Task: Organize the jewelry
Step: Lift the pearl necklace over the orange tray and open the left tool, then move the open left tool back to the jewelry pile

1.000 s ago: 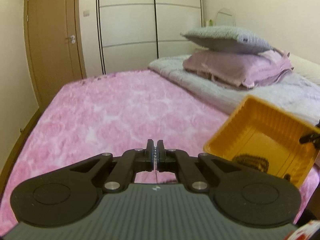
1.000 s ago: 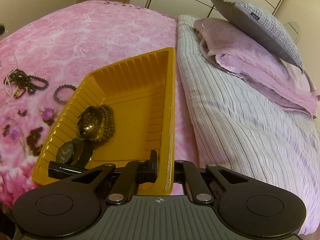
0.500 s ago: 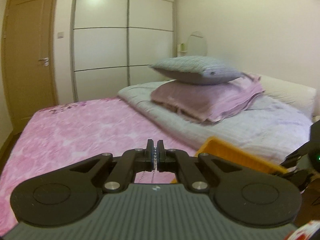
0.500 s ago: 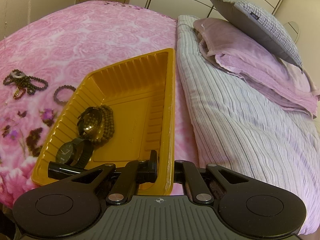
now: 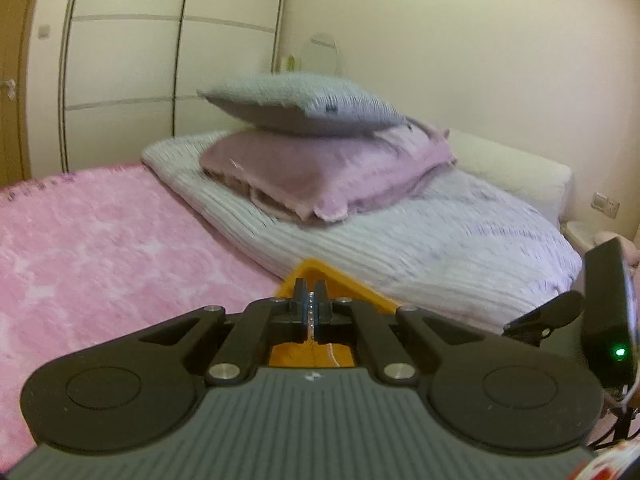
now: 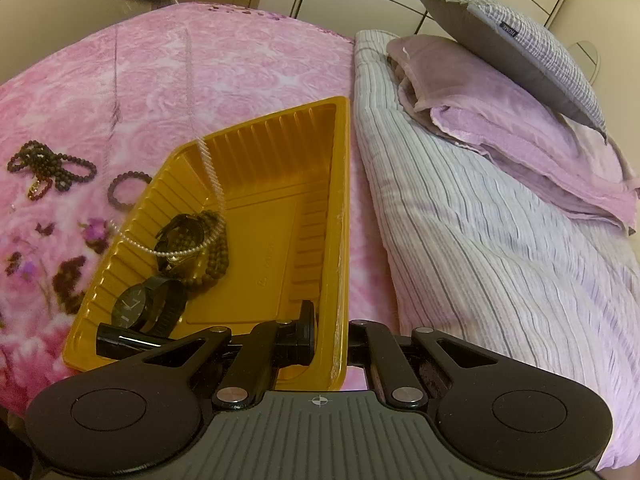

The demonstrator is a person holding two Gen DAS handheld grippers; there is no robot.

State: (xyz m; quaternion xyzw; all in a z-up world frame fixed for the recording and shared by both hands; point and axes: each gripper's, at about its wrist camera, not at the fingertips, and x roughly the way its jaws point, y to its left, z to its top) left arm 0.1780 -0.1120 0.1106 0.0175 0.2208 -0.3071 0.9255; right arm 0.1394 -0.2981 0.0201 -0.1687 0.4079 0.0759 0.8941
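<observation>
With my right tool (image 6: 325,334) clamping the tray (image 6: 340,216) rim, my left tool (image 5: 310,306), pinching the chain (image 6: 208,168), should lower it slowly before releasing.

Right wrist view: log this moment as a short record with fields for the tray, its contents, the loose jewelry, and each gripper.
tray: ribbed orange plastic tray on the pink floral blanket
in tray: black-faced wristwatch, brown beaded bracelets, black tube
chain: thin silver bead chain hanging down into the tray, lower loop draped over the bracelets
loose on blanket: dark bead necklace, small dark bead bracelet
left gripper: shut on the chain
right gripper: shut on the tray's near rim
</observation>
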